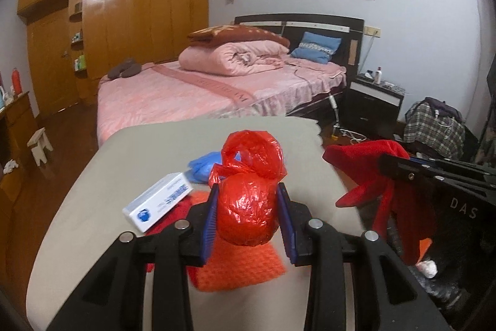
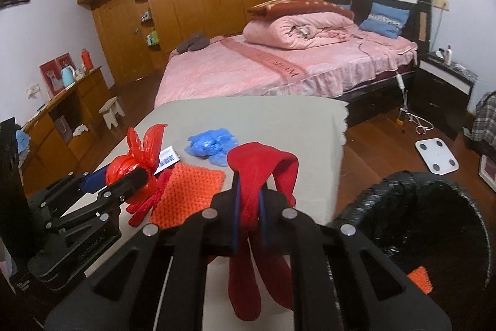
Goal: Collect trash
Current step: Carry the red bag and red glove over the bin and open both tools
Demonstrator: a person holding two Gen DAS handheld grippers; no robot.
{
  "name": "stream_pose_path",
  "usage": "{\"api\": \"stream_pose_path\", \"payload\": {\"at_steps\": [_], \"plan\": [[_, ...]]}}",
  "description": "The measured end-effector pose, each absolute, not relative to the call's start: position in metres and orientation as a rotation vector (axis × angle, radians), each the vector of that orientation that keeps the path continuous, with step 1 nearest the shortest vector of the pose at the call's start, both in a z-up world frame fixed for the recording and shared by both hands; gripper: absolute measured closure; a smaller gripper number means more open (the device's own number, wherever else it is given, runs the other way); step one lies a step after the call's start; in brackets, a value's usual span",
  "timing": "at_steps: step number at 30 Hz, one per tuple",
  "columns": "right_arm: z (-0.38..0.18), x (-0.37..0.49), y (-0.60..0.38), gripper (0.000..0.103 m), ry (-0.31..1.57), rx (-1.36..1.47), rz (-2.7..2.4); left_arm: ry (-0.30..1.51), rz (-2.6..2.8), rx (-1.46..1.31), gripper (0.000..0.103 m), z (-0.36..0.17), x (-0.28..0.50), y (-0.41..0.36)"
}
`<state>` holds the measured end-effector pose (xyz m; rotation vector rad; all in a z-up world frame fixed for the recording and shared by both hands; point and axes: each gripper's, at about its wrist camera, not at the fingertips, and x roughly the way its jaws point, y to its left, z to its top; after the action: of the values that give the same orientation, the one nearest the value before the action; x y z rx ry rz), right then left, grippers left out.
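The black-lined round bin (image 2: 412, 225) sits right of the right claw (image 2: 249, 207), which pinches a dangling red cloth (image 2: 257, 176); the left claw (image 1: 246, 207) clamps a knotted red plastic bag (image 1: 248, 207).

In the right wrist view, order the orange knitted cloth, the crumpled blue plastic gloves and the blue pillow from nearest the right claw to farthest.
1. Orange knitted cloth, on the table, left of the right claw.
2. Crumpled blue plastic gloves, farther along the table.
3. Blue pillow, at the bed's headboard.
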<state>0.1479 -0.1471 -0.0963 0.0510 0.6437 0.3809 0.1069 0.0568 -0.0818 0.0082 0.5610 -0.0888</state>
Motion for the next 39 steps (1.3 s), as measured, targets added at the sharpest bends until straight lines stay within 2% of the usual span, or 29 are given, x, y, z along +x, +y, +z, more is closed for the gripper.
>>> {"api": "stream_pose_path", "payload": {"at_steps": [18,39], "plan": [[-0.089,0.116,-0.251,0.094,0.608,0.096,0.194,0.514,-0.317,0.051,0.068,-0.064,0.109,-0.055],[-0.119,0.102,-0.347,0.094,0.638,0.118,0.033,0.538,-0.511,0.11,0.068,-0.083,0.125,-0.164]]}}
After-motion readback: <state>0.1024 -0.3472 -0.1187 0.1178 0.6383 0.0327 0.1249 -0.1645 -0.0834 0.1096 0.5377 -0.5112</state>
